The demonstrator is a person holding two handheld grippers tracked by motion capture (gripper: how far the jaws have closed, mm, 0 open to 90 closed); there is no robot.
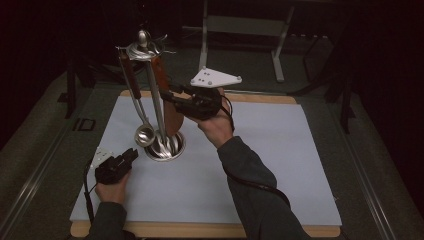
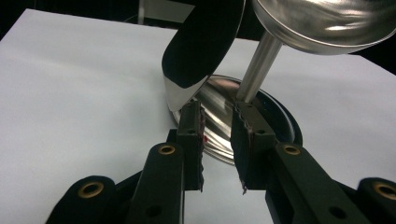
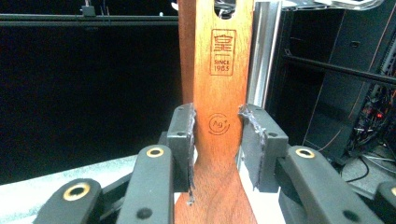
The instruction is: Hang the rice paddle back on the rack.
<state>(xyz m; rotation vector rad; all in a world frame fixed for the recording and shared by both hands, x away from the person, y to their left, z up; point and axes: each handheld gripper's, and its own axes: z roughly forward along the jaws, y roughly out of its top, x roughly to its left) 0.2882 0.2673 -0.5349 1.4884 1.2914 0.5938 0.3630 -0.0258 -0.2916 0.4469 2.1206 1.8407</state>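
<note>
One metal stand sits on the white surface, with a round base, a centre pole and a hook ring at the top. Two utensils hang from it: a steel ladle and a wooden spatula. There are two grippers, one in each hand. The right gripper reaches the spatula at mid-height beside the pole; the right gripper view shows its fingers closed on the spatula's narrow neck, one pad on each edge, along with a stamped mark and a hanging hole near the top that the high view is too dark to give. The left gripper rests low on the surface just left of the base. The left gripper view shows its fingers apart with nothing between them, their tips at the rim of the base, the ladle bowl overhead and a dark, shiny blade hanging down toward the base.
</note>
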